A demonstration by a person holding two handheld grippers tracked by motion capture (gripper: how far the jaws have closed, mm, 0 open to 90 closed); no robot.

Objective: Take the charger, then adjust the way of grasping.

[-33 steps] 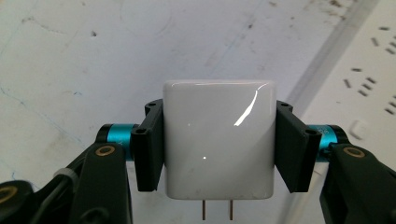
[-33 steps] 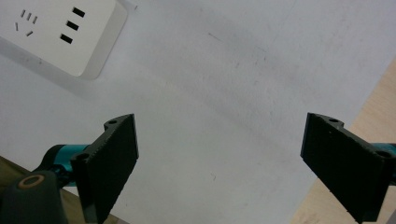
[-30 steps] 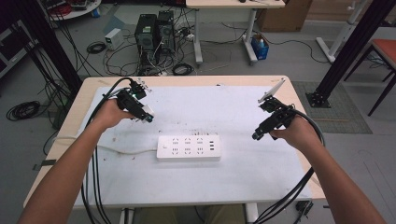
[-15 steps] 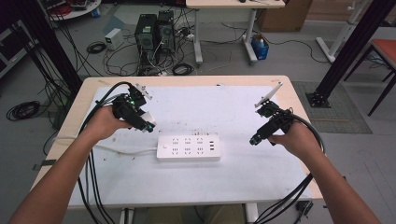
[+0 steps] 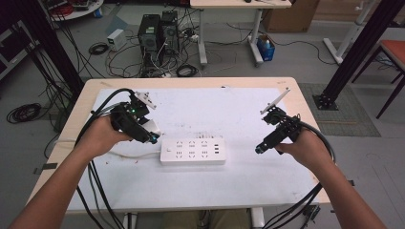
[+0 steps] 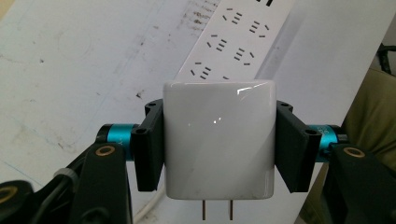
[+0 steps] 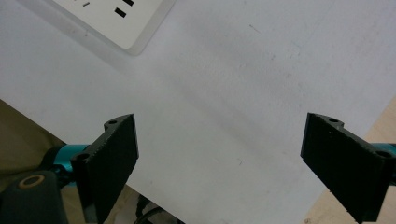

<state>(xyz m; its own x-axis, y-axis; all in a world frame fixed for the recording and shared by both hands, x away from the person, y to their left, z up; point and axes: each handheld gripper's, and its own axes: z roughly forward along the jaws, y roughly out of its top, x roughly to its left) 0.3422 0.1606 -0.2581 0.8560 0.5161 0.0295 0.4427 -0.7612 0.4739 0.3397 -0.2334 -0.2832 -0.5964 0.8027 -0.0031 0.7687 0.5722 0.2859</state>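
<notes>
A white power strip lies flat near the middle of the white-topped table, its cord trailing off to the left. My left gripper hovers just left of the strip's left end, shut on a white square charger. In the left gripper view the charger sits clamped between both black jaws of the left gripper, its two metal prongs at the bottom and the strip's sockets beyond. My right gripper hangs right of the strip, jaws wide apart. The right gripper holds nothing, with a corner of the strip above it.
Black cable bundles run from both grippers off the table's front edge. Behind the table, computer towers and tangled wires sit on the floor. A black frame post stands at the right, and a second table's legs stand at the back.
My left hand has carried the charger from the back left of the table toward the near side, closer to the strip's left end. The right hand drifted slightly nearer, jaws unchanged.
</notes>
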